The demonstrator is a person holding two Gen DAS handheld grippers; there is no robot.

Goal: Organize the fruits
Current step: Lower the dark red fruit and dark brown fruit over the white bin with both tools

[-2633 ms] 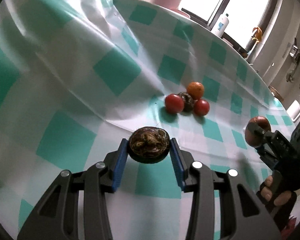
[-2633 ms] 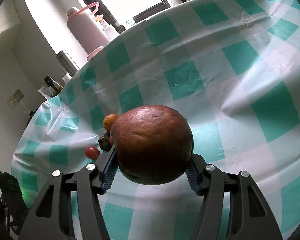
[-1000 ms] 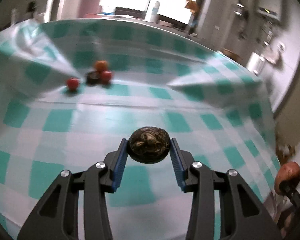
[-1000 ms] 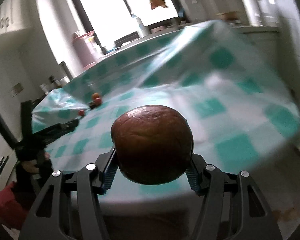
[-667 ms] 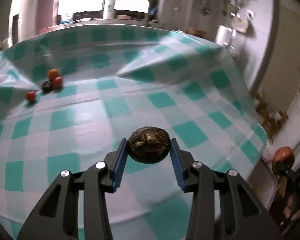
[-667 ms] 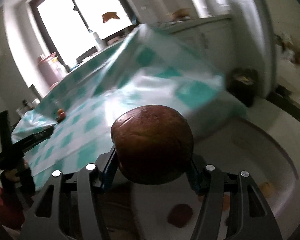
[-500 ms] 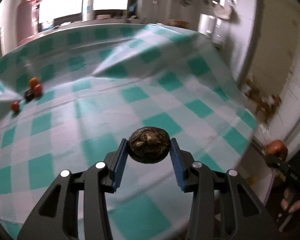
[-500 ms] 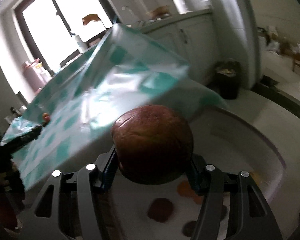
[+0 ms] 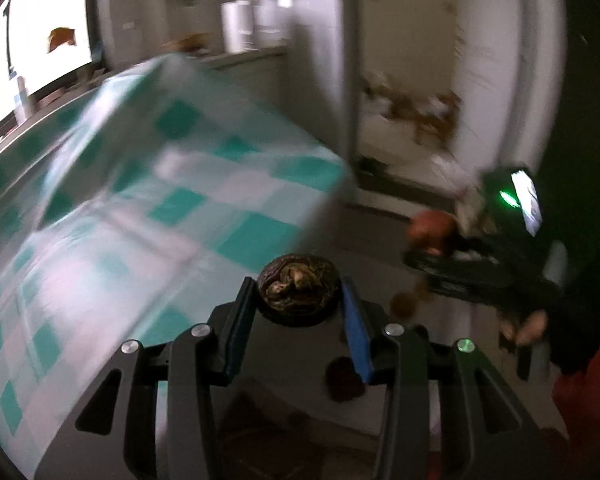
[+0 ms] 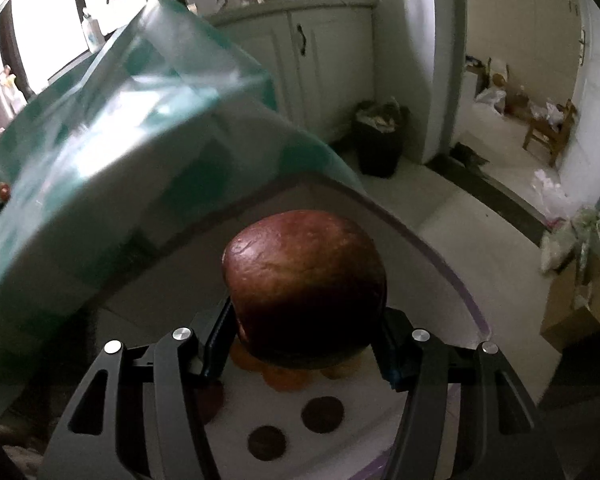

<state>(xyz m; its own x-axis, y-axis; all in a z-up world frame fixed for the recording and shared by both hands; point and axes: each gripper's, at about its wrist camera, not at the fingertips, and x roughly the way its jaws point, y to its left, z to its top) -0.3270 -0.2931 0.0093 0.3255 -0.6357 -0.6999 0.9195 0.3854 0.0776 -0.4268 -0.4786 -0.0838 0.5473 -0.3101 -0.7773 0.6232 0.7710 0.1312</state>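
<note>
We've swung off the table (image 9: 148, 184) to the basin (image 10: 440, 272) past its edge. Our right gripper (image 10: 306, 340) hangs over it, clamped on the apple (image 10: 304, 292); our left gripper (image 9: 298, 300) pinches the dark fruit (image 9: 298, 288), so drop-off's next.

Your right gripper (image 10: 305, 344) holds its fruit (image 10: 305, 292) above the basin (image 10: 452, 280), beside the table (image 10: 112, 168). Loose fruits (image 10: 323, 414) lie in the basin. Your left gripper (image 9: 299, 312) sits left of the right.

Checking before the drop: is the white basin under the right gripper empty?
No, the white basin already holds several fruits below the gripped reddish-brown fruit.
</note>
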